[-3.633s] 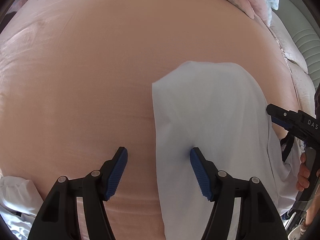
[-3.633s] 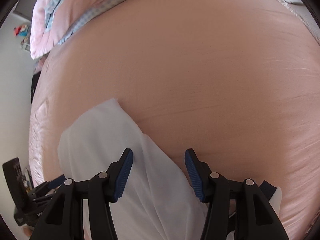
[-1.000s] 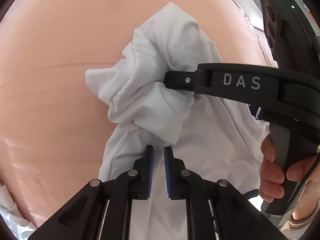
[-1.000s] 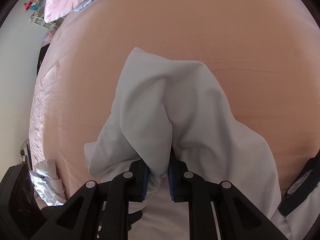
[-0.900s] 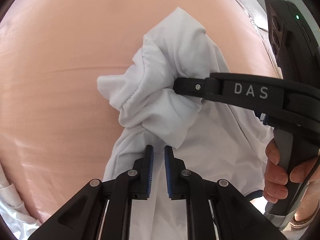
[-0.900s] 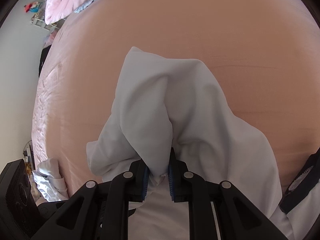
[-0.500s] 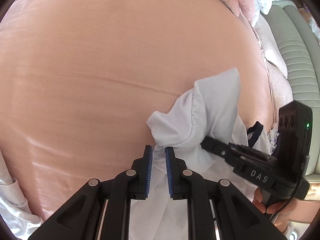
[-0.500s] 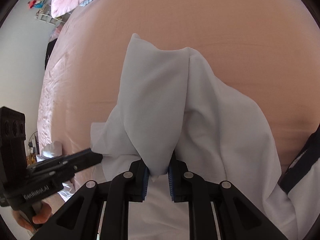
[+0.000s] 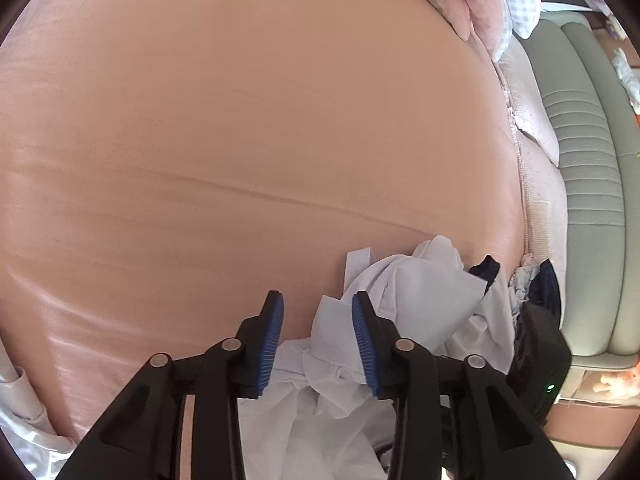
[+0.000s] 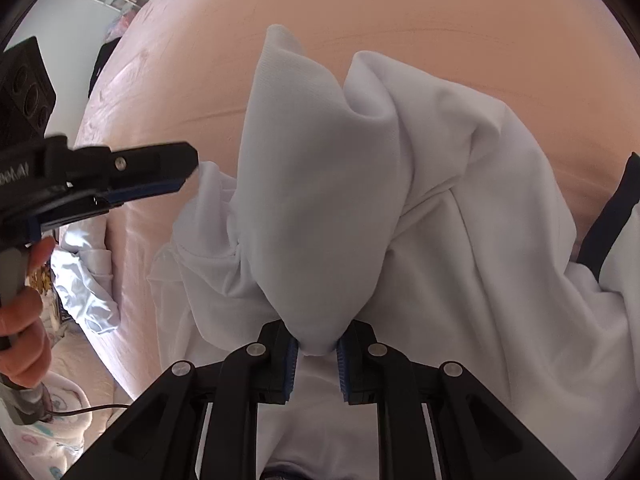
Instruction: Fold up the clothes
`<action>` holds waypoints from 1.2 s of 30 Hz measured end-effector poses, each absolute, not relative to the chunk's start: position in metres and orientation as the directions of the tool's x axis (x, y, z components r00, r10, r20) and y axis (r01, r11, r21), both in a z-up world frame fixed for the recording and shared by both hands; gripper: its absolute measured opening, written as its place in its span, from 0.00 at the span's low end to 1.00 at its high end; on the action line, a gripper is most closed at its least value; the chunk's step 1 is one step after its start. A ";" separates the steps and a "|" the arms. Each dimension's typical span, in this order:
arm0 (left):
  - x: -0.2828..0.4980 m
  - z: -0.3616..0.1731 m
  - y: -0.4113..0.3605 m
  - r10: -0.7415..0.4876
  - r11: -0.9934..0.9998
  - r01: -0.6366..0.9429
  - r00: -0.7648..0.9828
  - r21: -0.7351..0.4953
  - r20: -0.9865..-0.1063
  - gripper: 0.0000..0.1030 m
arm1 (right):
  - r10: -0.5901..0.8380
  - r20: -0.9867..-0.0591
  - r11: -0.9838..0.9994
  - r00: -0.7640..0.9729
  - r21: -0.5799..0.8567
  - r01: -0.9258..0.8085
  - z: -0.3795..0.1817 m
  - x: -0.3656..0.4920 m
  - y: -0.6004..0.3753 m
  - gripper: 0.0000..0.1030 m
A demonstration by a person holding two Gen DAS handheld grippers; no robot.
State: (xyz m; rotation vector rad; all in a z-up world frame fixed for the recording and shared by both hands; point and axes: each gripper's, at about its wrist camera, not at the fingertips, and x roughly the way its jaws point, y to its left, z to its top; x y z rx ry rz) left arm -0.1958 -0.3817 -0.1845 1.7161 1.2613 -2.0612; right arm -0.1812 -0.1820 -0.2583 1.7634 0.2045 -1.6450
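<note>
A white garment [image 10: 440, 208] lies bunched on the pink bed sheet [image 10: 400, 8]. My right gripper [image 10: 316, 344] is shut on a thick fold of it, and the cloth rises in a hump in front of the pads. In the left wrist view the same garment [image 9: 416, 300] lies crumpled at the lower right. My left gripper [image 9: 318, 320] hangs over its edge with its jaws opening; a flap of cloth lies loose between the pads, unpressed. In the right wrist view the left gripper [image 10: 186, 172] shows at the left, held by a hand [image 10: 24, 320].
The garment has dark navy trim [image 10: 612, 216]. More white clothes [image 10: 88, 280] hang off the bed's left edge. Pink and checked pillows [image 9: 480, 8] lie at the far end. A pale green padded panel [image 9: 588, 160] runs along the right side.
My left jaws have gone from shut to apart and released the cloth. The right gripper, still clamped, has carried the garment to the lower right of the left wrist view.
</note>
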 end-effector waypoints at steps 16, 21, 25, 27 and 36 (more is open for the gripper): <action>-0.197 -0.185 -0.352 0.469 -0.577 0.627 -0.270 -0.523 -0.841 0.45 | -0.326 -0.937 -0.714 0.128 0.332 0.616 -0.252 -0.148 -0.167 0.17; -0.189 -0.188 -0.340 0.417 -0.613 0.629 -0.256 -0.478 -0.872 0.29 | -0.310 -0.931 -0.712 0.192 0.361 0.601 -0.251 -0.148 -0.161 0.22; -0.179 -0.189 -0.338 0.398 -0.603 0.639 -0.279 -0.478 -0.874 0.16 | -0.296 -0.929 -0.714 0.225 0.371 0.594 -0.249 -0.159 -0.186 0.25; -0.179 -0.186 -0.332 0.386 -0.633 0.616 -0.275 -0.470 -0.881 0.16 | -0.268 -0.932 -0.724 0.245 0.363 0.587 -0.246 -0.164 -0.183 0.27; -0.181 -0.175 -0.296 0.321 -0.770 0.497 -0.242 -0.401 -0.915 0.16 | -0.269 -0.958 -0.783 0.102 0.280 0.555 -0.184 -0.206 -0.164 0.49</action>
